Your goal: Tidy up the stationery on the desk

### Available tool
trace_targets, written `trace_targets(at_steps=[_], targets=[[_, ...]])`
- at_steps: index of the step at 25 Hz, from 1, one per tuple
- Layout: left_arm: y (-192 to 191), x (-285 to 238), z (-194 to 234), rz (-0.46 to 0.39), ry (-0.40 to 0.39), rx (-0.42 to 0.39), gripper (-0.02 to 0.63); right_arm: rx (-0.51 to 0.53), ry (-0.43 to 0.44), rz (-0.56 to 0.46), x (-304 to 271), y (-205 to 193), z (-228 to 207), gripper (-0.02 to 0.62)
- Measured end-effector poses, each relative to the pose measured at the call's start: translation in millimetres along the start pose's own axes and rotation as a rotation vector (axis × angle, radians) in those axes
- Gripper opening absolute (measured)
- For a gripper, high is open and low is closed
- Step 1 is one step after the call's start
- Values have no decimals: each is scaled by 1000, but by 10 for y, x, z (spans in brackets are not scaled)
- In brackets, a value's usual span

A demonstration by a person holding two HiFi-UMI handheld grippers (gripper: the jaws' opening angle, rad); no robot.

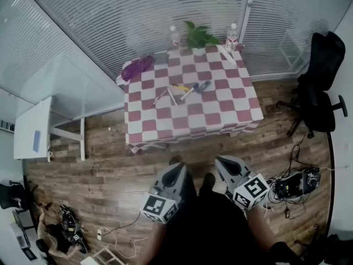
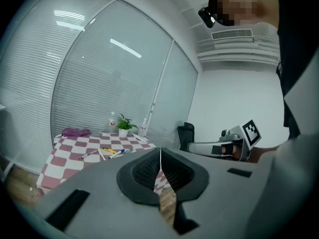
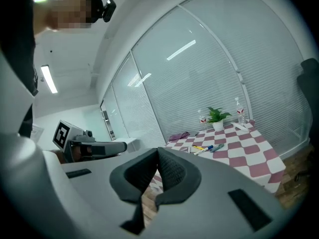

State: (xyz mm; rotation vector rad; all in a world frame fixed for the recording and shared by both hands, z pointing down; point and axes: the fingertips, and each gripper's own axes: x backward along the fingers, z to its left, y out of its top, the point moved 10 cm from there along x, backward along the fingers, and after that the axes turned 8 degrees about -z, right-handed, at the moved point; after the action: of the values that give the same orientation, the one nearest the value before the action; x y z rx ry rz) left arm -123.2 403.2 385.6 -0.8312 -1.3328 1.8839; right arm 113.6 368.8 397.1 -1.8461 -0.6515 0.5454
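- Stood well apart from the square table under a red-and-white chequered cloth [image 1: 242,110]; likely needed a closer approach first.
- Held left gripper [image 1: 176,169] and right gripper [image 1: 223,162] pressed together, empty; needed spreading before any reach.
- Saw scattered coloured pens [image 1: 194,88] mid-table; best pinched singly, across the barrel.
- Beyond: brown plank floor [image 1: 110,164], black office chair [image 1: 317,87], purple pouch [image 1: 138,67].

A plant [image 1: 198,36] stands at the far edge of the checked surface [image 1: 220,109], with a bottle [image 1: 175,37] just left of it and a second bottle [image 1: 233,37] at the far right corner. A purple cloth [image 1: 138,67] lies at the far left corner. On the wooden floor [image 1: 110,164], a black chair [image 1: 320,81] and cables [image 1: 292,186] are to the right, and a white table [image 1: 33,128] to the left
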Motion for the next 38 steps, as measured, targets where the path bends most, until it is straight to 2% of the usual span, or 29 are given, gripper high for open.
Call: trace_targets(at_steps=[6,11,17,23,32,38], targets=[[48,-75,254,11,-9,29,34,-22,-41,39,-236,9,-82,21],[271,-305,576,1,-85,15,34,-8,-88,25,-586,178,-150,21],[500,-552,1013,-7,-162,13,34,-86,-115,-34,-1137,336,-167,21],[593,-606,1457,19,-221,10,34,-79,-154,-12,-1605,338,-88,21],[653,-687,2097,50,-260,11,34,-115,-238,32,-2058,228,6,21],[623,-930,2173,77,-268,41,34,-141,-314,62,-2043,231,-226,21]])
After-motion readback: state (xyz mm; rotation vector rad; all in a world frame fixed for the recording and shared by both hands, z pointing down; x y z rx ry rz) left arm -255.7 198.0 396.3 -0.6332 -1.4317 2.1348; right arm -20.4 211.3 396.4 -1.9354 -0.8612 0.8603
